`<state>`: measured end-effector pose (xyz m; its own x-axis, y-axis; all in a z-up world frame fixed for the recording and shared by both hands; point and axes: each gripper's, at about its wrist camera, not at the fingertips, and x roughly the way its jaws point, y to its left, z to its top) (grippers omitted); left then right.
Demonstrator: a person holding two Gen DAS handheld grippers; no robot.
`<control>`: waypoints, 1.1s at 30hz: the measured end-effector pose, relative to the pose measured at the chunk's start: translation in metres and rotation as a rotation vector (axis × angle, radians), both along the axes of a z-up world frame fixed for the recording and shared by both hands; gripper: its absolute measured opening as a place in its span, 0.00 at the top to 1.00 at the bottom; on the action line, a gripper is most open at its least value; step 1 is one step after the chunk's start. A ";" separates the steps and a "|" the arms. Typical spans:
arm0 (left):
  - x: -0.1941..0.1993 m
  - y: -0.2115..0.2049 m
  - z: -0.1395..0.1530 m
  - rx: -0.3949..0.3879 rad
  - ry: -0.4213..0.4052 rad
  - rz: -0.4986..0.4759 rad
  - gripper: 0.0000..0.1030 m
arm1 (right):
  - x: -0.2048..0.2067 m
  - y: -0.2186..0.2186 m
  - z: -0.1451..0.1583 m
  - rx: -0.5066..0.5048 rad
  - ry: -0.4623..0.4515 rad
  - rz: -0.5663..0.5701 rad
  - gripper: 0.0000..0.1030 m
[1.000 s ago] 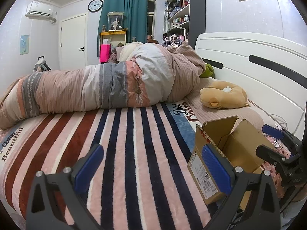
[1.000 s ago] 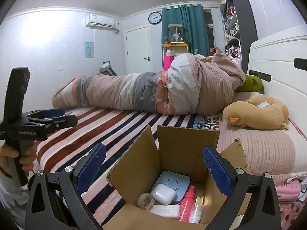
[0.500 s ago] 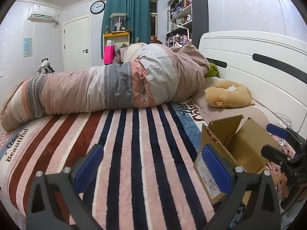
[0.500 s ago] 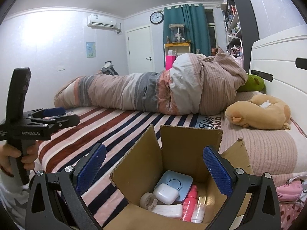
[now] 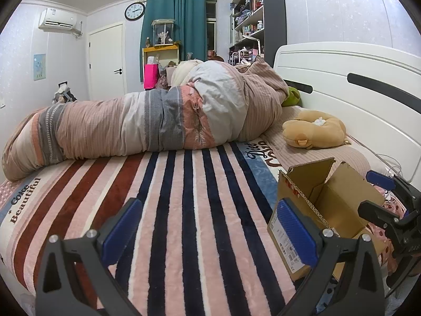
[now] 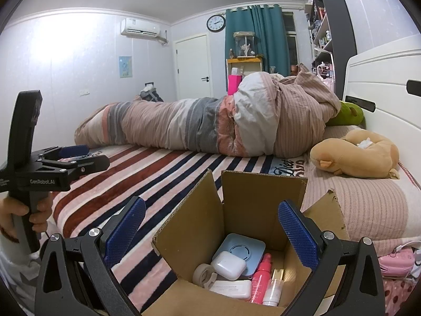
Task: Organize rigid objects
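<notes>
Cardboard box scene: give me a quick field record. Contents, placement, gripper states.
container: cardboard box, flaps open, on striped blanket
contents: blue square case, white earbud case, tape roll, flat white pack, pink spray bottle, small clear bottle with gold cap
left gripper: open, empty, over the blanket left of the box
right gripper: open, empty, above the box opening
background: rolled duvet, tan plush, white headboard

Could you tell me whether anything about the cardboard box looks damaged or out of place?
The cardboard box has a ragged, torn edge on its right flap; otherwise its contents sit inside, nothing spilled.
</notes>
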<state>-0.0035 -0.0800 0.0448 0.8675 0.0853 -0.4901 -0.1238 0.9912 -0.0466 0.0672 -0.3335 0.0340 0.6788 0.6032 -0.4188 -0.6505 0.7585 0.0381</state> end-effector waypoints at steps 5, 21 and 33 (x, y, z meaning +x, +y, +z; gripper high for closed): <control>0.000 0.001 0.000 -0.001 0.000 -0.001 0.01 | -0.001 0.001 0.000 0.000 -0.001 -0.001 0.01; 0.000 0.002 0.000 0.000 0.001 0.003 0.01 | -0.001 0.002 -0.001 0.000 -0.003 0.001 0.01; -0.002 0.007 -0.001 -0.001 0.002 0.006 0.01 | -0.003 0.004 -0.003 -0.003 0.000 -0.002 0.01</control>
<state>-0.0052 -0.0730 0.0437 0.8662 0.0900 -0.4916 -0.1299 0.9904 -0.0475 0.0646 -0.3298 0.0311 0.6802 0.6005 -0.4205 -0.6490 0.7600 0.0356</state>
